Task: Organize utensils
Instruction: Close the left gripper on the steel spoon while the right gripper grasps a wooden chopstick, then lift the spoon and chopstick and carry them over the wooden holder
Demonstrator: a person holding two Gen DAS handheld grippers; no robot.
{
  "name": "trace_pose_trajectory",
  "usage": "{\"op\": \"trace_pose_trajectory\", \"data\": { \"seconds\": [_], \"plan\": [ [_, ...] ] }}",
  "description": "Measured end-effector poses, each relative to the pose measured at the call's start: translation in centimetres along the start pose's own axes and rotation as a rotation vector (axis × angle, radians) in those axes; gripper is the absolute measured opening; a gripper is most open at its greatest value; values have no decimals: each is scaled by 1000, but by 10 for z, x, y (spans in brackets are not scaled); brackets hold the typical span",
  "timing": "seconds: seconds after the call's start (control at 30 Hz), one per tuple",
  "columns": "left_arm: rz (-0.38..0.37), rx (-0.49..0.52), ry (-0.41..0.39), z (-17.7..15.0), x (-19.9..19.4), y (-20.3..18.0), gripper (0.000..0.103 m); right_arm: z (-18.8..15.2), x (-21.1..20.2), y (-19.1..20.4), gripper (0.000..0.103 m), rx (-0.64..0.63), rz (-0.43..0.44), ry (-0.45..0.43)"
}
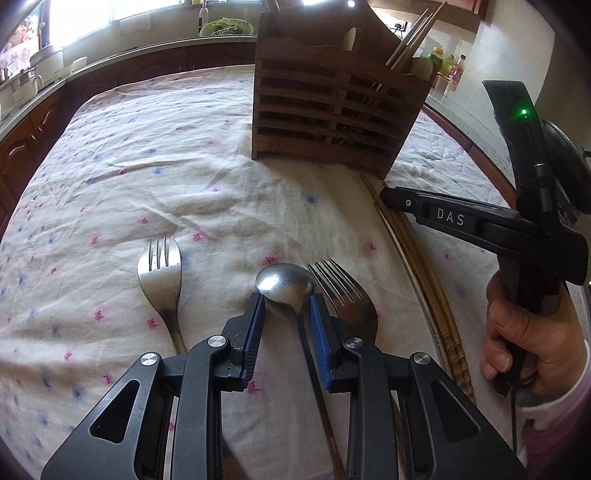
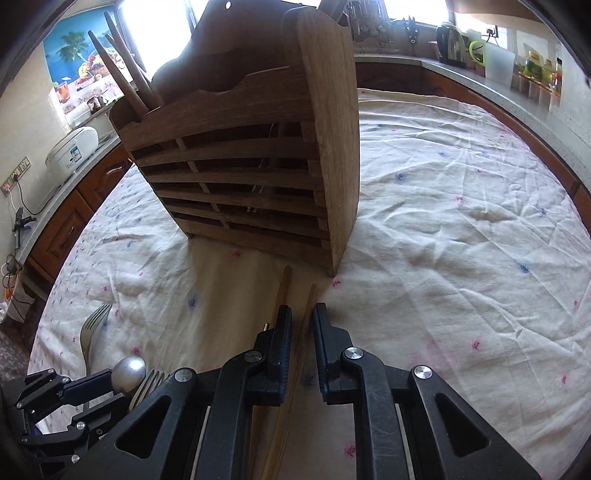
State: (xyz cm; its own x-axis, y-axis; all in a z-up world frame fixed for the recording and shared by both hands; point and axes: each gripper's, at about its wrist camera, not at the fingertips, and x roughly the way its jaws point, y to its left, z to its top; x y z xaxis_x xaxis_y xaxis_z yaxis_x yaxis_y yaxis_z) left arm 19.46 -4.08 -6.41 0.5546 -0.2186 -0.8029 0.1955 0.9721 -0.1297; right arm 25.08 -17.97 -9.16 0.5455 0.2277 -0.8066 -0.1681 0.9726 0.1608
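Observation:
A steel spoon (image 1: 285,283) lies on the flowered tablecloth (image 1: 155,184) between two steel forks, one on the left (image 1: 160,275) and one on the right (image 1: 343,291). My left gripper (image 1: 287,300) is open with its blue-padded fingers on either side of the spoon's neck. A pair of wooden chopsticks (image 1: 417,266) lies to the right. A slatted wooden utensil holder (image 1: 332,99) stands behind, with chopsticks in it. In the right wrist view my right gripper (image 2: 302,314) is open around one chopstick (image 2: 295,354), just in front of the holder (image 2: 251,155).
Kitchen counters run around the table, with a rice cooker (image 2: 72,146), a kettle (image 2: 448,38) and jars (image 2: 533,66) on them. A green basket (image 1: 225,26) sits by the window. The cloth to the right of the holder (image 2: 461,206) is bare.

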Motion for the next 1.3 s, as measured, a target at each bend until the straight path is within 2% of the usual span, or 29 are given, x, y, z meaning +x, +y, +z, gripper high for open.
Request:
{"op": "trace_pose_trajectory", "data": {
  "seconds": [0.1,0.2,0.37,0.6,0.93,1.3],
  "plan": [
    [23,7,-4,0,0,2,8,0,-1,0,8,2,-3,-2],
    [-4,-23,3,1,-1,9,5,-2,-5,-5,6,38,30,-5],
    [-41,-56,-8,-2,-10,13,5,-12,-33,-12,5,79,87,-43],
    [-103,-91,-93,-3,-49,15,4,-18,-91,-18,5,124,144,-142],
    [-147,-98,-230,-9,-113,10,2,-27,-162,-15,5,133,158,-285],
    [-153,-79,-311,-11,-149,3,2,-33,-229,-16,5,130,156,-449]
  ]
}}
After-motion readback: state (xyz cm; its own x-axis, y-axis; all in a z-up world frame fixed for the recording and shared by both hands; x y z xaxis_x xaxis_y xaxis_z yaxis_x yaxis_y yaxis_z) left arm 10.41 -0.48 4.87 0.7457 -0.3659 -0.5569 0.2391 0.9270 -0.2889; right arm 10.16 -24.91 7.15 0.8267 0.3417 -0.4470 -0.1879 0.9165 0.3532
